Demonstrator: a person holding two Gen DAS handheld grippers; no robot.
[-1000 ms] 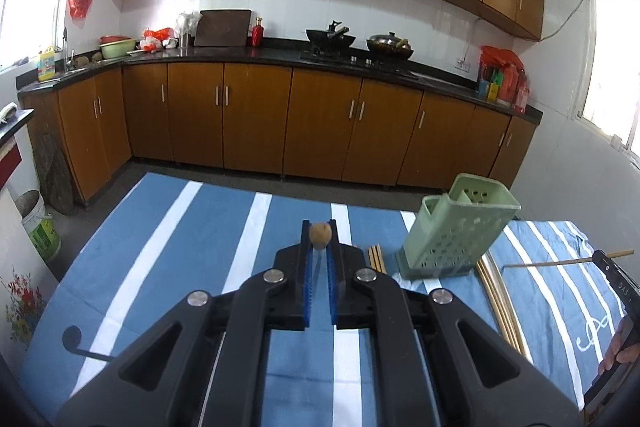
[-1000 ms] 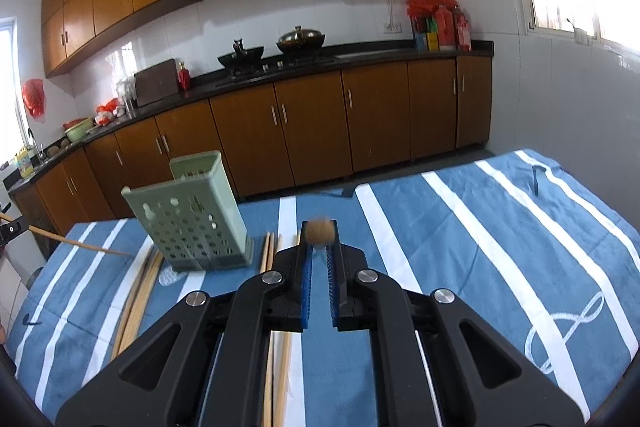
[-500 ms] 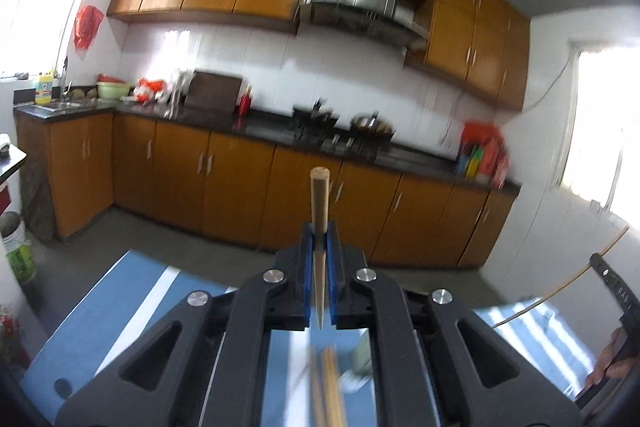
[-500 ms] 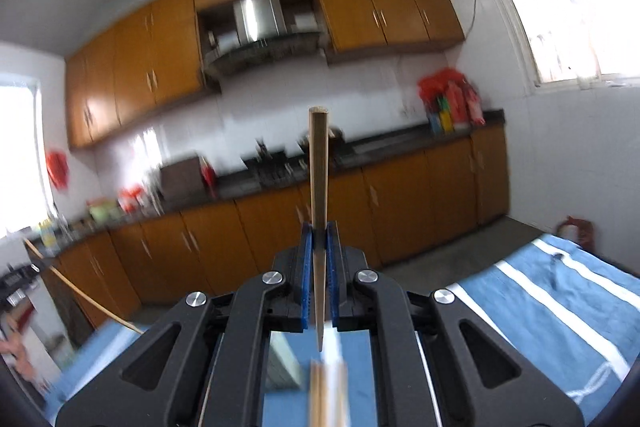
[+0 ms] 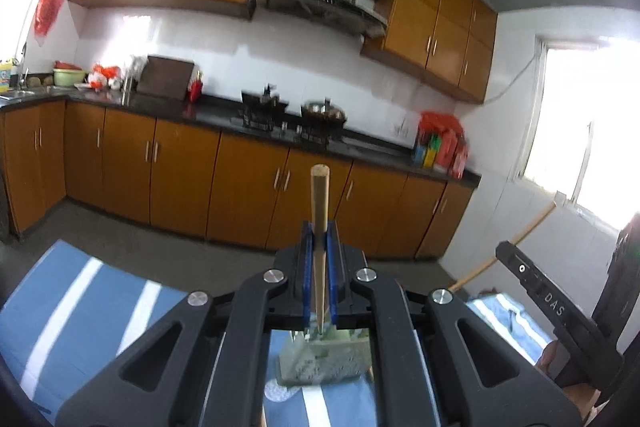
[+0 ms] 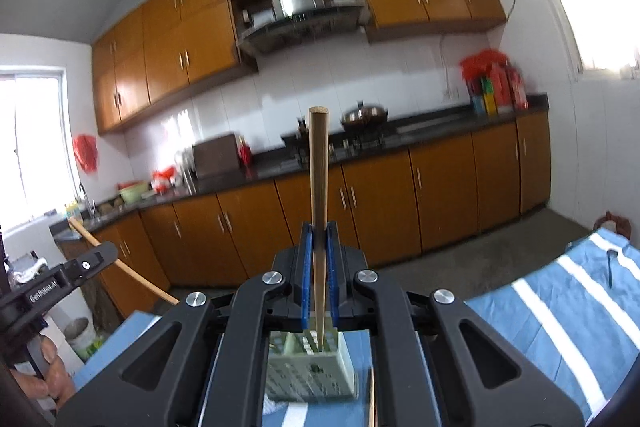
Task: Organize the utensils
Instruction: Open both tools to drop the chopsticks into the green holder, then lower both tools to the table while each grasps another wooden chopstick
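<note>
Kitchen cabinets behind; left gripper (image 5: 319, 239) clamps upright chopstick (image 5: 319, 219), tip at 6 o'clock over green holder (image 5: 324, 363); right gripper (image 6: 319, 239) clamps second chopstick (image 6: 319, 187) likewise over holder.

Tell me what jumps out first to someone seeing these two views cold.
In each view a tapered wooden chopstick stands upright, clamped in the left tool and the right tool, thin tip pointing down. Below both tips sits the pale green perforated plastic utensil holder on the blue-and-white striped tablecloth. Orange wooden kitchen cabinets fill the background.
</note>
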